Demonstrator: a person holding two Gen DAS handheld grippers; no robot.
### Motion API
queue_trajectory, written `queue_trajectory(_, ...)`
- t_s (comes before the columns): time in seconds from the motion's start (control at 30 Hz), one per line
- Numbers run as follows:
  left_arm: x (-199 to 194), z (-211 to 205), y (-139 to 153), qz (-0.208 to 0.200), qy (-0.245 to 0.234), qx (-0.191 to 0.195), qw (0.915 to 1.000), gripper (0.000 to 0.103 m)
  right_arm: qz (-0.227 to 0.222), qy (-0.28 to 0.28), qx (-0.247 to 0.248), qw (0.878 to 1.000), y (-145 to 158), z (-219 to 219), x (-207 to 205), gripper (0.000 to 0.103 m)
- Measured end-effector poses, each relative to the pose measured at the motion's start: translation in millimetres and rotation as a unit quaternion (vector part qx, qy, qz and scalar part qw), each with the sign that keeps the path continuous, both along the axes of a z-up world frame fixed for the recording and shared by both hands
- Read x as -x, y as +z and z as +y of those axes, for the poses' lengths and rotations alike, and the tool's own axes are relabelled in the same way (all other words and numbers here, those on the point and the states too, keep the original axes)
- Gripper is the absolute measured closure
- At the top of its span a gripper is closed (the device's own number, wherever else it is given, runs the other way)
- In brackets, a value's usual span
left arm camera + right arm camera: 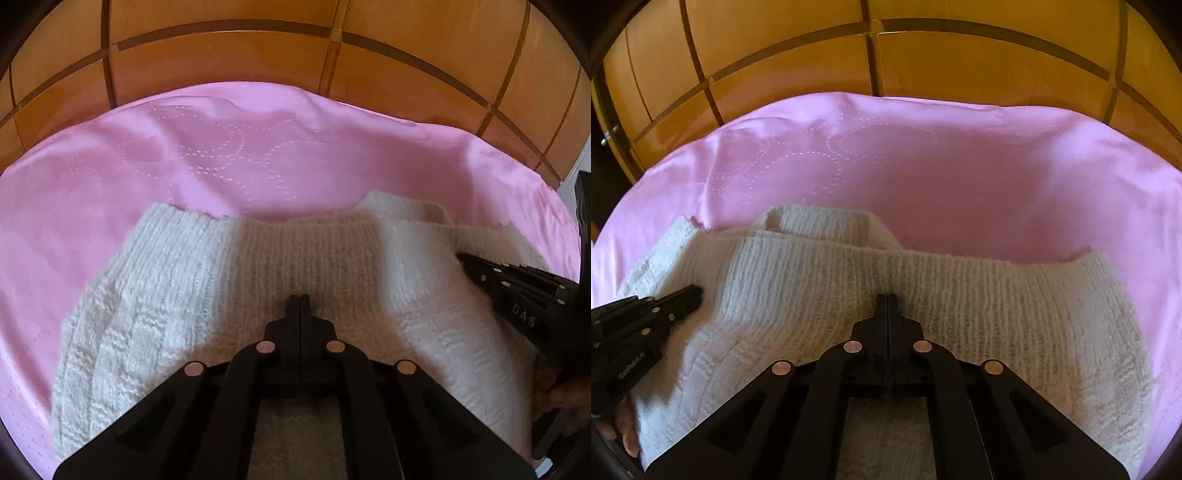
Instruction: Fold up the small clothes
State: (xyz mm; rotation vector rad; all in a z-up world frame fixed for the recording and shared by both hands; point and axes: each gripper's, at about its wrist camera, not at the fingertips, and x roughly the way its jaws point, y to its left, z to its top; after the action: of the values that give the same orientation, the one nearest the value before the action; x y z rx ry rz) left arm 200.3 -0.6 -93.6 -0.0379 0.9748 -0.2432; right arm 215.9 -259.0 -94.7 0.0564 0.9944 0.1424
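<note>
Left wrist: white knit garment [229,295] lying crosswise, ribbed edge far.

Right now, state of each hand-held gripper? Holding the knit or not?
Left hand-held gripper: closed over the white knit garment; a pinch of fabric cannot be told.
Right hand-held gripper: closed over it too; grip cannot be told.

A cream knitted sweater [229,280] lies on a pink quilted sheet [184,162], which spreads out to both sides and beyond it. Behind the sheet stands an orange wooden panelled headboard [221,55]. The 2 black grippers rest on the sweater side by side, the left gripper [300,300] to the left of the right gripper [887,300].
</note>
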Motion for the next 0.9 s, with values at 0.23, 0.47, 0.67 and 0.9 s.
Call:
queue_trajectory(0.23,23,2,26,-0.023,0.012,-0.005,0.9996,0.077,-0.002,-0.013,-0.049,0.999,5,-12,7,0.103)
queue_trajectory(0.47,49,13,46,-0.033,0.033,-0.001,0.9989,0.062,-0.019,-0.046,-0.07,0.996,27,-33,35,0.043)
queue_trajectory(0.67,73,18,53,-0.039,0.045,-0.004,0.9982,0.051,-0.017,-0.089,-0.087,0.992,39,-76,73,0.043)
queue_trajectory(0.9,92,27,53,-0.033,0.052,0.004,0.9981,0.05,-0.022,-0.153,-0.078,0.985,50,-136,124,0.04)
